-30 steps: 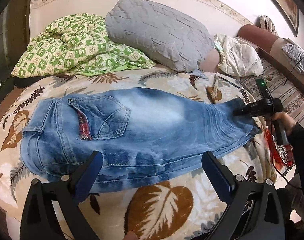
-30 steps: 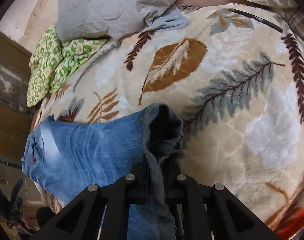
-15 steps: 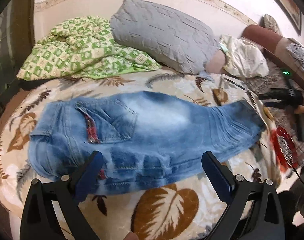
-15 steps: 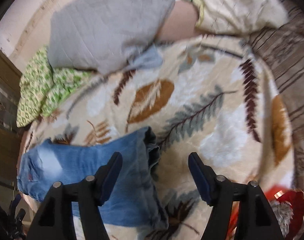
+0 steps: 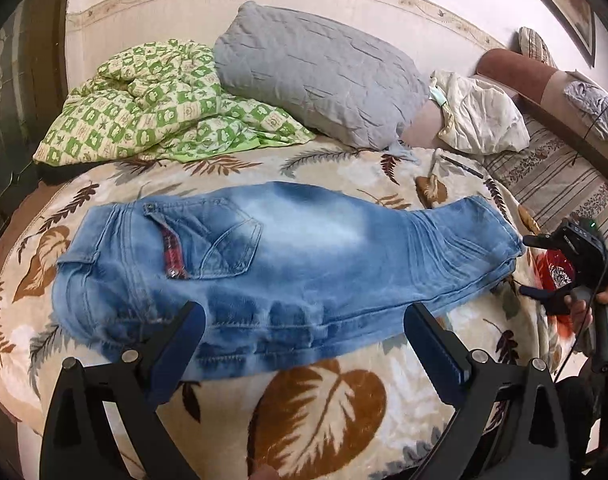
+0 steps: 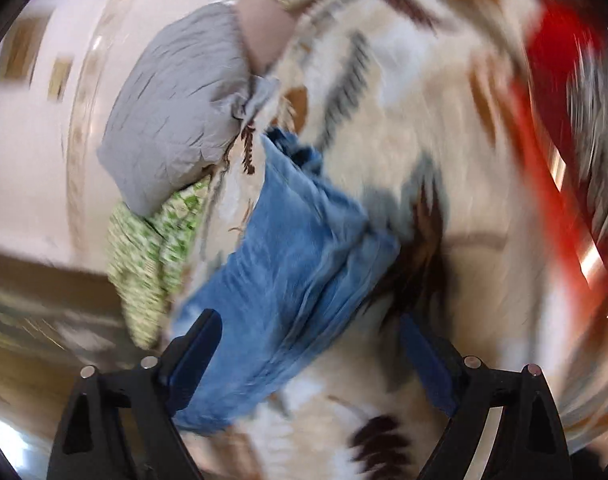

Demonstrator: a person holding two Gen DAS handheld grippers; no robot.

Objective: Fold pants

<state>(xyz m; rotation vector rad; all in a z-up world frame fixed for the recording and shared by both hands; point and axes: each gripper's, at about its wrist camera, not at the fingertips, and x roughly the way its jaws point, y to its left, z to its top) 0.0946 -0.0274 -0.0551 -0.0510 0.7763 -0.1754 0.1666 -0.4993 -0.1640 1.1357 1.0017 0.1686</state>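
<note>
**Faded denim flat on the leaf blanket**

The pants [image 5: 280,272], soft washed-blue denim with stitched pockets, lie folded lengthwise across the centre of the frame on the plush leaf-print blanket [image 5: 316,408]. My left claw [image 5: 304,344] hangs spread wide at the lower edge, empty. My right claw [image 6: 308,360] is also spread; its view is blurred. A quilted grey pillow [image 5: 320,76] sits upper centre.

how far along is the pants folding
Done: the jeans lie flat on the leaf-print blanket, apparently folded lengthwise, leg on leg. In hand: nothing; the left tongs and right tongs are both open and free of the denim. Left: the crosswise fold, hem end to waistband.
</note>
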